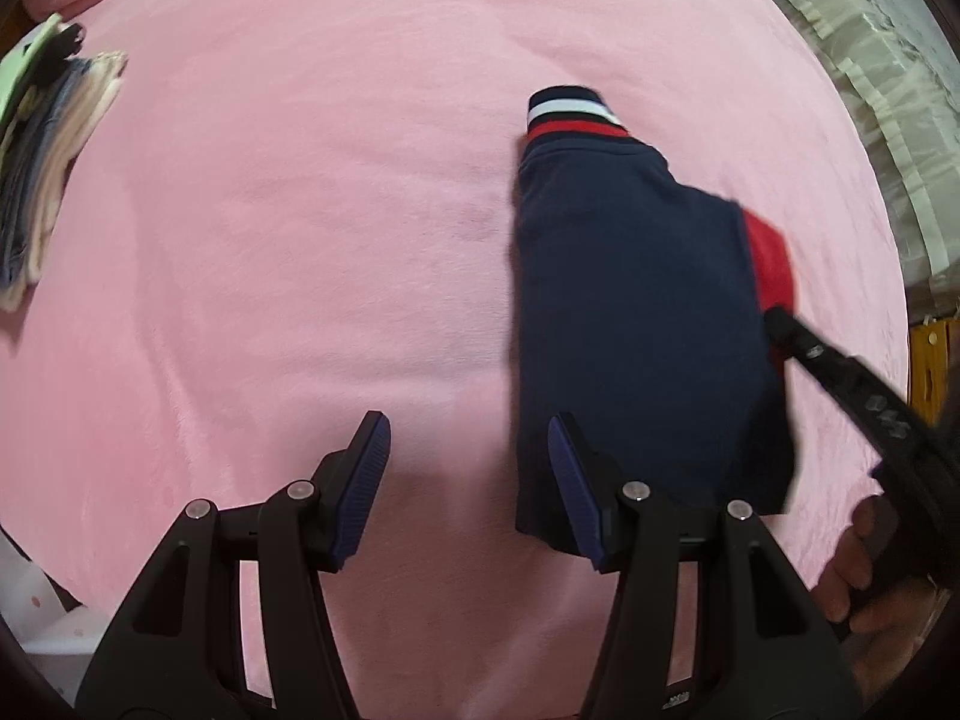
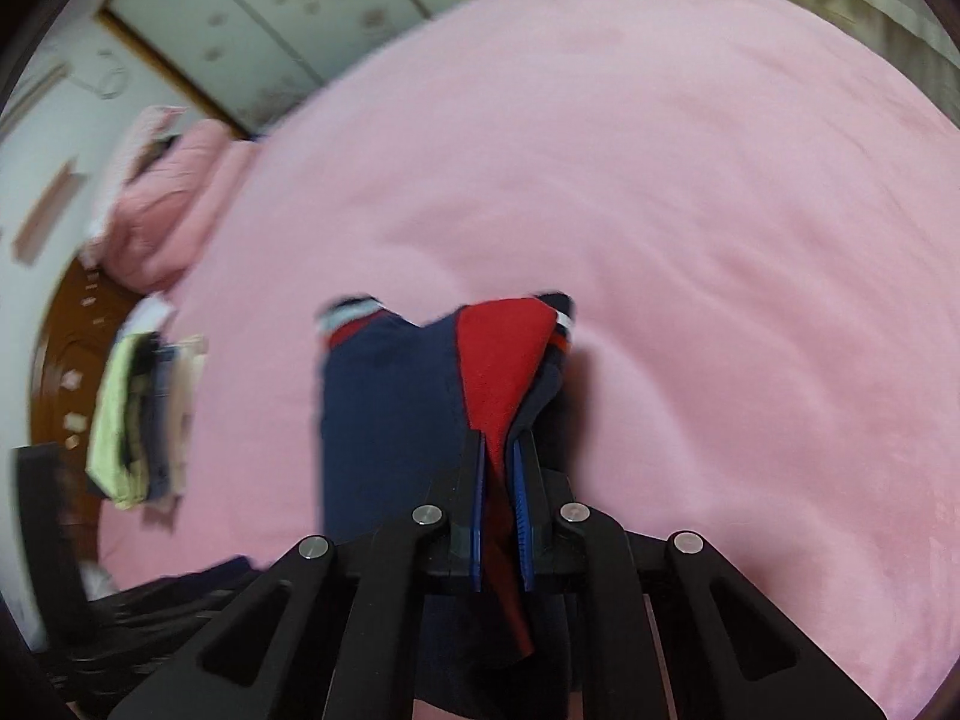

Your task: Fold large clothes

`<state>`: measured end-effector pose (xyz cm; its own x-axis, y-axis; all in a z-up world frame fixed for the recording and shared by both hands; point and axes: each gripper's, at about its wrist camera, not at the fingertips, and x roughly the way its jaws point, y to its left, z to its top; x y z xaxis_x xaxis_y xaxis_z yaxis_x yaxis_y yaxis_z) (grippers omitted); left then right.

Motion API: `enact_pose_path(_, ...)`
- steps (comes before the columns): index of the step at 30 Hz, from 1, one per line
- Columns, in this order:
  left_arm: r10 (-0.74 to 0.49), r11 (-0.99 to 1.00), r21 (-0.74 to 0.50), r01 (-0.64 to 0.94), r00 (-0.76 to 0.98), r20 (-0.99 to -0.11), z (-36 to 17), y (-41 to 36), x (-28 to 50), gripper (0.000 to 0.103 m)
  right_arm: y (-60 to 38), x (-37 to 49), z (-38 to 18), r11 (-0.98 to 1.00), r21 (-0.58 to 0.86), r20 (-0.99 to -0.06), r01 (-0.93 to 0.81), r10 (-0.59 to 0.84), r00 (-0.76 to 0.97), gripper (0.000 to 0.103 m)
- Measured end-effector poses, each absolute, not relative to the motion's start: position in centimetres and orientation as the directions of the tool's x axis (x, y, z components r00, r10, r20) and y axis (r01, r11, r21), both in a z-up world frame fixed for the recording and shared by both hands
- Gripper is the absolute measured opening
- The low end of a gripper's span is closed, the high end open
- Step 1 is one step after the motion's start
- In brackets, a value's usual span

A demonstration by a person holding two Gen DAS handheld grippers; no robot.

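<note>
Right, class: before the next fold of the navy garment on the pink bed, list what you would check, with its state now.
1. Right gripper shut on the garment's red and navy edge: ok.
2. Left gripper open, holding nothing: ok.
3. Navy garment lying flat: not ok, right side lifted.
4. Pink bed cover bare beside the garment: ok.
5. Folded pile apart from the garment: ok.

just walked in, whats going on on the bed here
A person with a gripper in each hand is folding a navy garment on the pink bedspread. The right gripper is clamped on its red-lined edge. The left gripper hangs open above the near end. A stack of folded clothes sits off to the side.
</note>
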<state>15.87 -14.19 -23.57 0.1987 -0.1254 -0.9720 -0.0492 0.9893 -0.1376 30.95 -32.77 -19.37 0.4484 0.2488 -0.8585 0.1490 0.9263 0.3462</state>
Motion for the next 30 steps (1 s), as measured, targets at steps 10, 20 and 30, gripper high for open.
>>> enact_pose_path(10, -0.269, 0.962, -0.269, 0.043, 0.304, -0.914, -21.4, -14.4, 19.6, 0.039, -33.4, 31.6, -17.1, 0.939, 0.338, -0.805, 0.064, 0.253, 0.537, 0.038)
enact_pose_path(20, -0.332, 0.930, -0.364, -0.048, 0.314, -0.889, -26.5, -16.6, 25.9, 0.000, -31.0, 34.9, -23.2, 0.919, 0.366, -0.834, 0.148, 0.254, 0.489, 0.001)
enact_pose_path(30, -0.419, 0.904, -0.427, 0.021, 0.243, -0.875, -25.0, -17.3, 22.3, 0.000, -31.5, 32.1, -22.2, 0.843, 0.533, -0.771, 0.072, 0.448, 0.452, 0.001)
